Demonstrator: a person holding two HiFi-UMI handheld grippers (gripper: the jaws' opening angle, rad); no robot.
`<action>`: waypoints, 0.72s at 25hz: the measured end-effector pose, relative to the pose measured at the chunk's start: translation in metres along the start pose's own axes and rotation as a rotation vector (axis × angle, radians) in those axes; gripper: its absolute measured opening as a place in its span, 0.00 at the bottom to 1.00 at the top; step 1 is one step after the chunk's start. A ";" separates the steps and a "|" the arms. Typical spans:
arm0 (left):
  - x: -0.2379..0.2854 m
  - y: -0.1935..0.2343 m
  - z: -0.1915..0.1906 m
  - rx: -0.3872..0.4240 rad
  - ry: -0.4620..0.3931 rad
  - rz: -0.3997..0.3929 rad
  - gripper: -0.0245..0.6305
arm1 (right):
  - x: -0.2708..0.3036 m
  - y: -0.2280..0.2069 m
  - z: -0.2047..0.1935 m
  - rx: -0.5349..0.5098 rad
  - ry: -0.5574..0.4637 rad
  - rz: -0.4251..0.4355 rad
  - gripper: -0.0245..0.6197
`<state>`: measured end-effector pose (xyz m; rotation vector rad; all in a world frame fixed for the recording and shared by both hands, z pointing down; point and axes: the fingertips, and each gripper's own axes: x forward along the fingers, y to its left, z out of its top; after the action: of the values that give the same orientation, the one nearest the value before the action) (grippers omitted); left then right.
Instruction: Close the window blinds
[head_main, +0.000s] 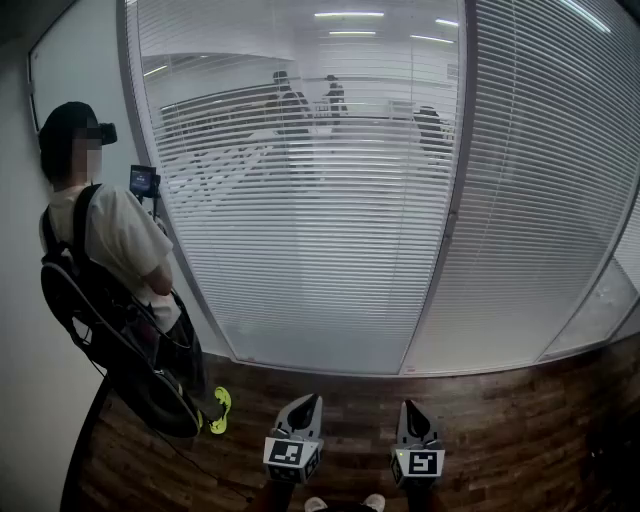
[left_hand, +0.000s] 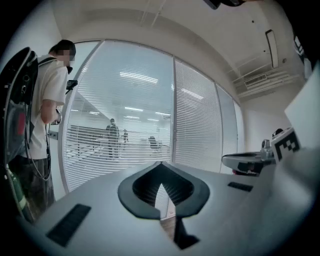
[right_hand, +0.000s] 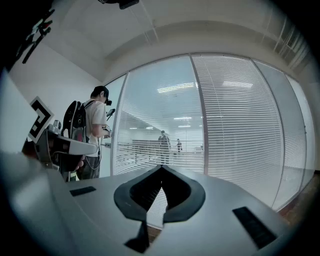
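White slatted window blinds hang over a glass wall ahead. The left panel (head_main: 300, 200) has its slats turned open enough to show an office with people behind; the right panel (head_main: 540, 200) looks nearly opaque. Both grippers are low in the head view, held roughly level and well short of the blinds. My left gripper (head_main: 310, 400) is shut with nothing in it, its tips meeting in the left gripper view (left_hand: 160, 164). The right gripper (head_main: 410, 408) is likewise shut and empty, with its tips together (right_hand: 161, 166). No cord or wand is visible near either.
A person (head_main: 110, 250) with a backpack and a headset stands at the left, close to the left panel's edge, holding a device. A metal post (head_main: 455, 200) divides the two panels. The floor (head_main: 500, 430) is dark wood.
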<state>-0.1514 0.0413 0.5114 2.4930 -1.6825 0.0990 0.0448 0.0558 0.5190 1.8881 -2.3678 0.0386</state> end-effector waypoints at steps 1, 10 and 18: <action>0.000 0.000 -0.001 -0.001 -0.002 -0.004 0.04 | 0.000 0.001 -0.004 -0.004 0.001 0.003 0.04; 0.005 -0.017 0.001 -0.033 0.017 -0.057 0.04 | 0.009 0.005 -0.003 0.026 0.002 0.022 0.04; 0.003 -0.021 0.004 -0.010 0.008 -0.060 0.04 | 0.010 0.006 0.000 -0.011 -0.068 0.055 0.04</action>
<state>-0.1313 0.0458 0.5058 2.5291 -1.5998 0.0943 0.0364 0.0478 0.5199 1.8481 -2.4579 -0.0338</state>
